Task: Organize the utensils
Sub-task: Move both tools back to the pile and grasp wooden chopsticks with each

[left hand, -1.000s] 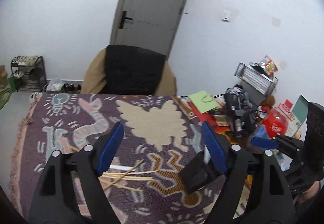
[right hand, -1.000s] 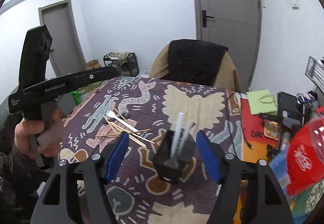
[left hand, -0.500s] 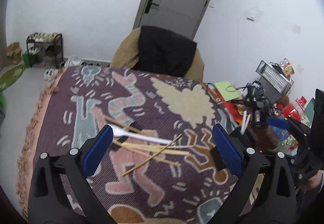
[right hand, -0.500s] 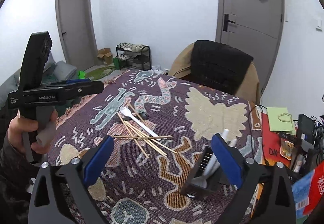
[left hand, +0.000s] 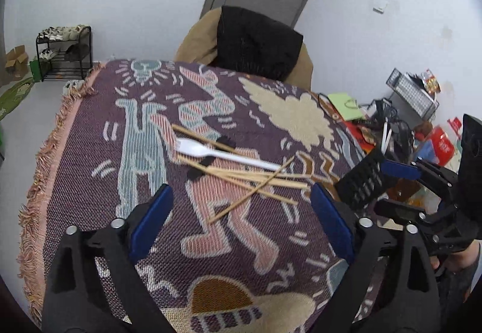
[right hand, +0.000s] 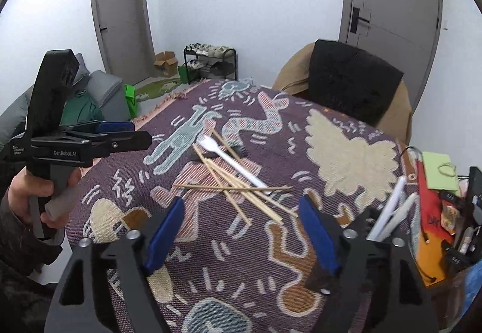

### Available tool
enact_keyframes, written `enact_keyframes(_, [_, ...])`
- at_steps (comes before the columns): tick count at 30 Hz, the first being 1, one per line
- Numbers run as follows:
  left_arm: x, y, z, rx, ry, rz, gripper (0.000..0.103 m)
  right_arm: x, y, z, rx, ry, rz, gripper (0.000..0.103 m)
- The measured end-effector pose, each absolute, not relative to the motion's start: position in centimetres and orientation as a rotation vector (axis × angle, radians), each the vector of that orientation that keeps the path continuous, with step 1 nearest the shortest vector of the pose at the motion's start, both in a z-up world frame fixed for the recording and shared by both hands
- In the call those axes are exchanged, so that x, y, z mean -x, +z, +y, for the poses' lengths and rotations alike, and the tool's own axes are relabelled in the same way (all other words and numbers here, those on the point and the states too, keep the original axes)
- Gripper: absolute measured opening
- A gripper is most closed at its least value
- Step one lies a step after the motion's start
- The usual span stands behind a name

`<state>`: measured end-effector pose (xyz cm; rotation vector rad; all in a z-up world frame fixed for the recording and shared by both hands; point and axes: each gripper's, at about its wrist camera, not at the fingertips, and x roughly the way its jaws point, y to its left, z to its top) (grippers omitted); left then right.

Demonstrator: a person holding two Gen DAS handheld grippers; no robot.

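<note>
Both wrist cams look down over table; share chopsticks (left hand: 250, 179) (right hand: 238, 185).

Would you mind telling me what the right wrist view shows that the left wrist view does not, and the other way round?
Only the right wrist view shows a second grey door, a grey sofa and the left gripper from the side. Only the left wrist view shows the right gripper from the side and a white wire rack. Both show the white plastic fork, the scattered chopsticks, the black utensil holder and the shoe rack.
</note>
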<state>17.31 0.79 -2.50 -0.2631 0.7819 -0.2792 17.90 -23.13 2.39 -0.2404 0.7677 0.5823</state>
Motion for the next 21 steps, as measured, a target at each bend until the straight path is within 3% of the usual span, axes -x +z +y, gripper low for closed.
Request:
enact_keyframes(6, [-17.4, -4.8, 0.9, 0.219, -0.303, 0.819, 0.071, -17.8, -0.2, -21.4, 0.239, 0.583, 0.809, 0.057])
enact_keyframes(14, [-18.1, -7.7, 0.5, 0.161, -0.316, 0.888, 0.051, -18.7, -4.0, -20.1, 0.227, 0.552, 0.870, 0.044])
enact_keyframes(21, [-19.3, -10.1, 0.0, 0.134, -0.328, 0.947, 0.041, -19.9, -7.1, -19.8, 0.215, 0.515, 0.918, 0.040])
